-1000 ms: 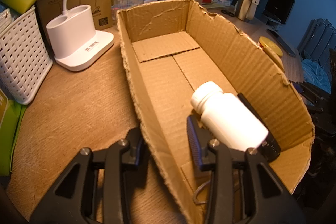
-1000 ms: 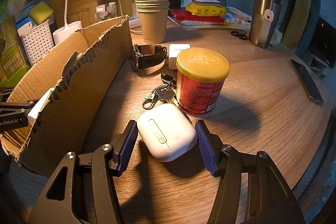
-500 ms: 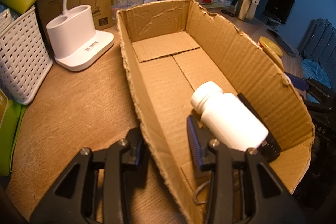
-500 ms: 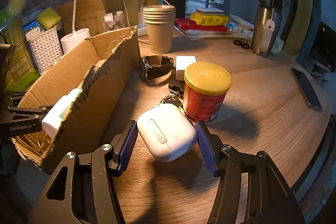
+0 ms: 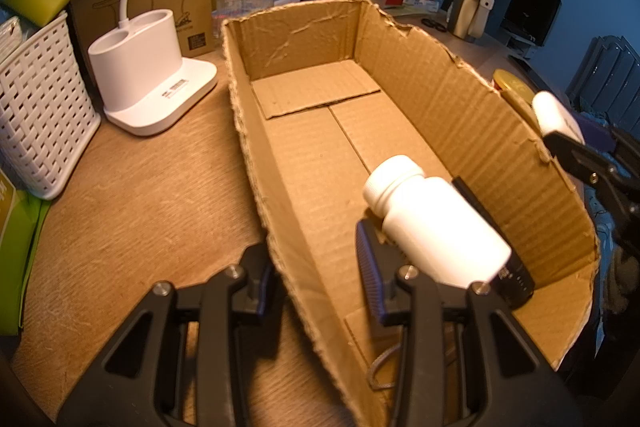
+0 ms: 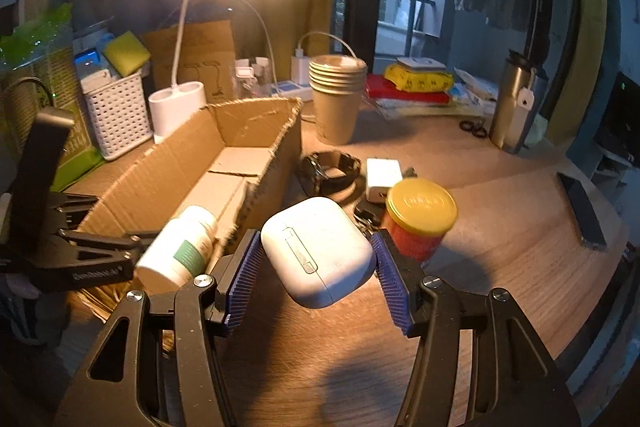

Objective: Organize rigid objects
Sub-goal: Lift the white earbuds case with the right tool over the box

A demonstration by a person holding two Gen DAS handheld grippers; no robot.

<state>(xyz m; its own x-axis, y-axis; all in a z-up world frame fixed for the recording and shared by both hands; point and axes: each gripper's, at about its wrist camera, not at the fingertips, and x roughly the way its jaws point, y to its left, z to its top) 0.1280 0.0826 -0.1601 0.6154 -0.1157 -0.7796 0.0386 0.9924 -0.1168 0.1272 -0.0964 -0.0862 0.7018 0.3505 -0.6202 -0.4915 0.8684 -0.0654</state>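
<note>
My left gripper straddles the near long wall of the box: one of the fingers sits outside the cardboard, the other inside, and they are pinched nearly together on that wall. A white bottle lies on its side on the box floor just beside the inner finger, cap pointing toward the far end, with a black cylinder touching its base. Whether the bottle actually touches that finger I cannot tell.

My right gripper has its blue fingers about half open and pressed against both sides of a white case. The case is clear of the desk, tilted, and sits just right of the box's torn right wall. From the left camera I see the same case peeking above that wall's rim.

On the desk beyond the case stand a red can with a yellow lid, a key fob, a white charger and a watch, all near one another. A stack of paper cups stands farther back, near the box's far corner. Left of the box are a lamp base and a white basket.
</note>
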